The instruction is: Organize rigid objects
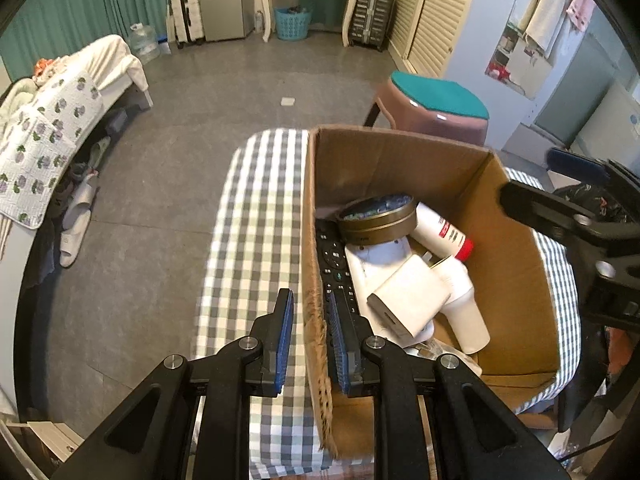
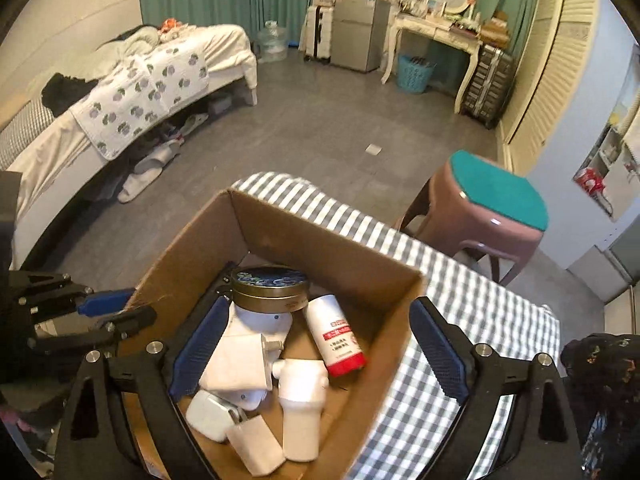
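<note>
A cardboard box (image 1: 516, 264) stands on a checked tablecloth (image 1: 256, 224). In it lie a round tin (image 1: 376, 216), a white bottle with a red cap (image 1: 440, 230), a black remote (image 1: 334, 264), a white charger (image 1: 408, 294) and a white pipe fitting (image 1: 464, 300). My left gripper (image 1: 310, 344) straddles the box's left wall, one finger outside and one inside, nearly closed on it. My right gripper (image 2: 316, 350) is wide open above the box (image 2: 344, 256), over the tin (image 2: 270, 288), bottle (image 2: 336, 334) and white items (image 2: 302, 404). The left gripper also shows in the right wrist view (image 2: 116, 310).
A pink stool with a teal top (image 1: 436, 108) stands behind the table, also in the right wrist view (image 2: 492, 208). A bed (image 2: 120, 92) is at the left across grey floor. A dressing table, blue basket (image 2: 414, 74) and small fridge line the far wall.
</note>
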### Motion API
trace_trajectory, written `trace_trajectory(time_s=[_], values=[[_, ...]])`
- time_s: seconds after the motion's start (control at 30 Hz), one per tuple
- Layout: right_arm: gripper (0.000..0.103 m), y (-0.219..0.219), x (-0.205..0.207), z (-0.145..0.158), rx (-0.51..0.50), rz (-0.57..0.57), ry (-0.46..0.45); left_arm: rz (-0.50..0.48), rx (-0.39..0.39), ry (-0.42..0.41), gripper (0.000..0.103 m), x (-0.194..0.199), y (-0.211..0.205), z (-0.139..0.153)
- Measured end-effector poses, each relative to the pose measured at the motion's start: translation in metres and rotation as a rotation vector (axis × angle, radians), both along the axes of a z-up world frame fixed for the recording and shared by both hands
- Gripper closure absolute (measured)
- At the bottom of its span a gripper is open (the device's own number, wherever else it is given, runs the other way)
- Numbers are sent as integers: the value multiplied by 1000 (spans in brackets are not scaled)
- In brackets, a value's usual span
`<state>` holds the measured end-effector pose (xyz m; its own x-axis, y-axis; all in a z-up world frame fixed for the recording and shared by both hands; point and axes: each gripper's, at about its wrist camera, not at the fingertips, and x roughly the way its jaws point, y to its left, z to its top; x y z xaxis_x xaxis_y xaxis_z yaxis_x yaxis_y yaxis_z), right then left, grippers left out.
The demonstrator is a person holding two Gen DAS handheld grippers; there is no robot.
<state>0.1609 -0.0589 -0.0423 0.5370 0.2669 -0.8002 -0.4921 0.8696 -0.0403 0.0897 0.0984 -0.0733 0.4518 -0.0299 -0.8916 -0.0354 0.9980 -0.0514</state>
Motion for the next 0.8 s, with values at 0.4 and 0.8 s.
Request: trace_trajectory(time_s=[0.4, 0.8], values=[[0, -54, -73, 86, 86, -130, -234, 19, -9, -246, 47, -52, -26, 86], [0, -123, -170, 120, 233, -304, -473, 27, 45, -539, 0, -117, -59, 121]])
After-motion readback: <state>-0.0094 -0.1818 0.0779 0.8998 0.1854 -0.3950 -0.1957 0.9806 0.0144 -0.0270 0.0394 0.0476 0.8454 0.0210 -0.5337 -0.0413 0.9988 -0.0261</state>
